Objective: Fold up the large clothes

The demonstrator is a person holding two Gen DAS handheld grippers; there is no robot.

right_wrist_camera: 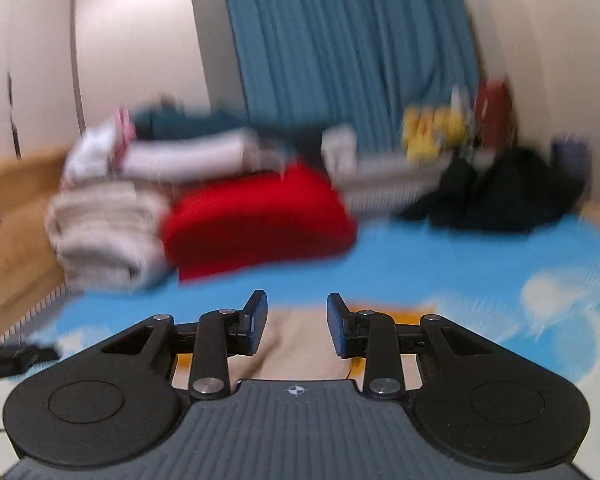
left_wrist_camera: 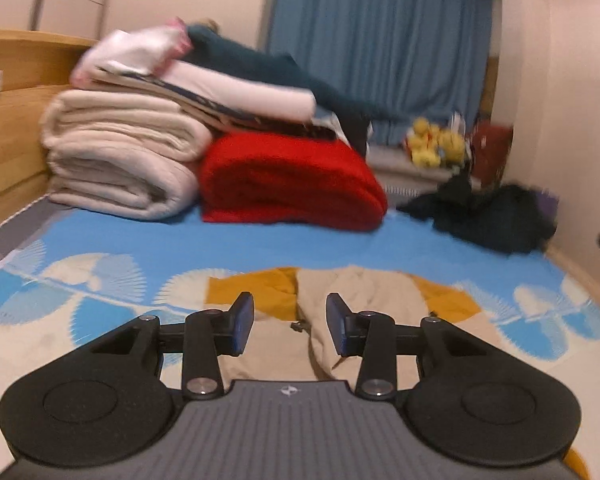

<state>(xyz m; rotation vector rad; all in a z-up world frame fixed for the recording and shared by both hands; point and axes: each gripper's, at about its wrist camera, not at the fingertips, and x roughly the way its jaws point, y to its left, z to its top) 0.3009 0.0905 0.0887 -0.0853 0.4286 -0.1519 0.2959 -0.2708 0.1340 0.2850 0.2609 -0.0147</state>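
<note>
A beige and mustard-yellow garment [left_wrist_camera: 360,292] lies spread on the blue patterned bedsheet [left_wrist_camera: 220,240], just beyond and below my left gripper [left_wrist_camera: 290,308]. That gripper hangs above the cloth, open, with nothing between its blue pads. In the blurred right wrist view the same garment [right_wrist_camera: 300,344] shows under my right gripper [right_wrist_camera: 296,308], whose jaws stand apart with only air between them. A dark part of the other gripper [right_wrist_camera: 12,356] pokes in at the left edge.
At the head of the bed are a folded cream blanket [left_wrist_camera: 120,160] and a red blanket [left_wrist_camera: 288,184], with white and dark clothes stacked on top. A heap of black clothes [left_wrist_camera: 496,216] lies at the right. A wooden headboard [left_wrist_camera: 12,120], a blue curtain [left_wrist_camera: 380,40] and yellow plush toys [left_wrist_camera: 432,140] stand behind.
</note>
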